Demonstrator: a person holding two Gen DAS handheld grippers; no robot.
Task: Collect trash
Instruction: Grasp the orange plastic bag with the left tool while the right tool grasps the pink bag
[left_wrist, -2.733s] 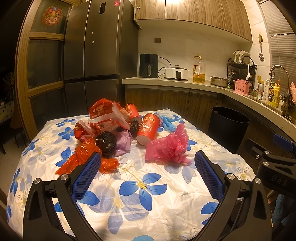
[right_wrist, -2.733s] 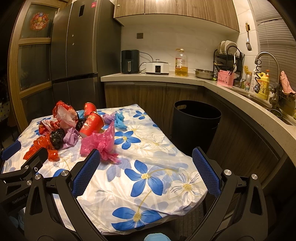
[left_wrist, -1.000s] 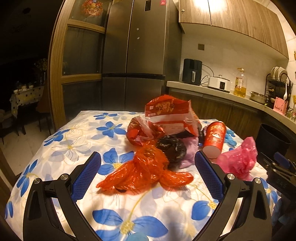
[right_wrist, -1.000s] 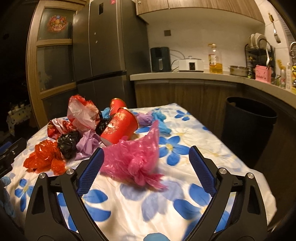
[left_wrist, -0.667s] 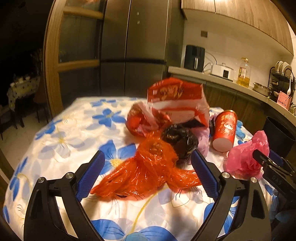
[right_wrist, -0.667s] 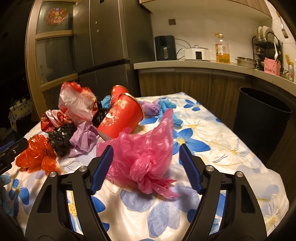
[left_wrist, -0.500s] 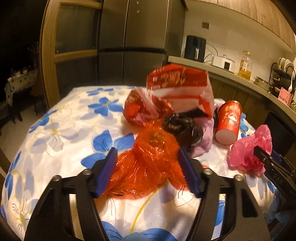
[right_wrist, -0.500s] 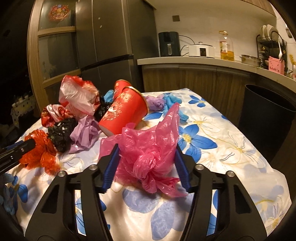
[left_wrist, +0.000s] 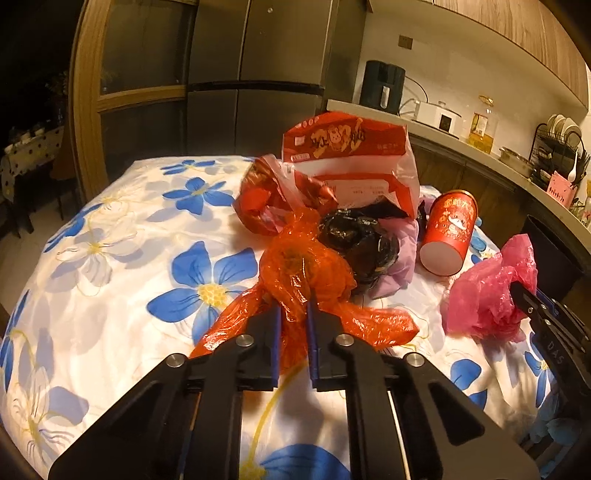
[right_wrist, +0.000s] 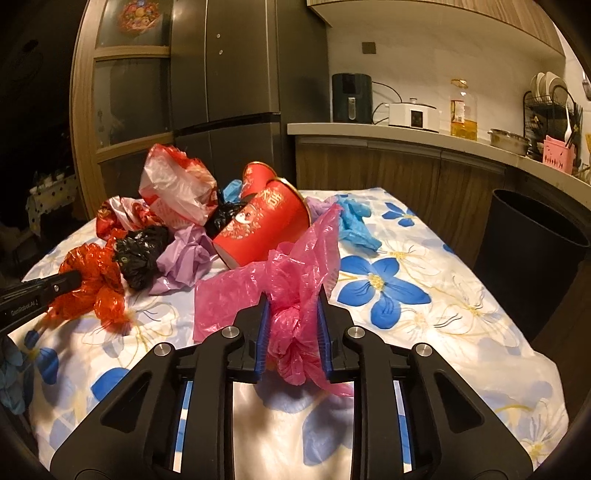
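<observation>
While both sets of jaws have just been closing, we see our left tool (left_wrist: 291, 314) pinching the crumpled orange plastic bag (left_wrist: 306, 273) and our right tool (right_wrist: 291, 306) pinching the crumpled pink plastic bag (right_wrist: 295, 280), both lying on the flower-patterned table (right_wrist: 424, 314).

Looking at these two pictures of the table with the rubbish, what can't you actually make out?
- Inside of the black bin, right wrist view: only its rim and outer wall show.
- Contents of the orange bag and pink bag: crumpled plastic hides them.
- Second red cup, right wrist view: mostly behind the nearer red cup.
- Table under the flowered cloth: covered.
- The person's hands: out of both views, behind the left gripper and right gripper.
</observation>
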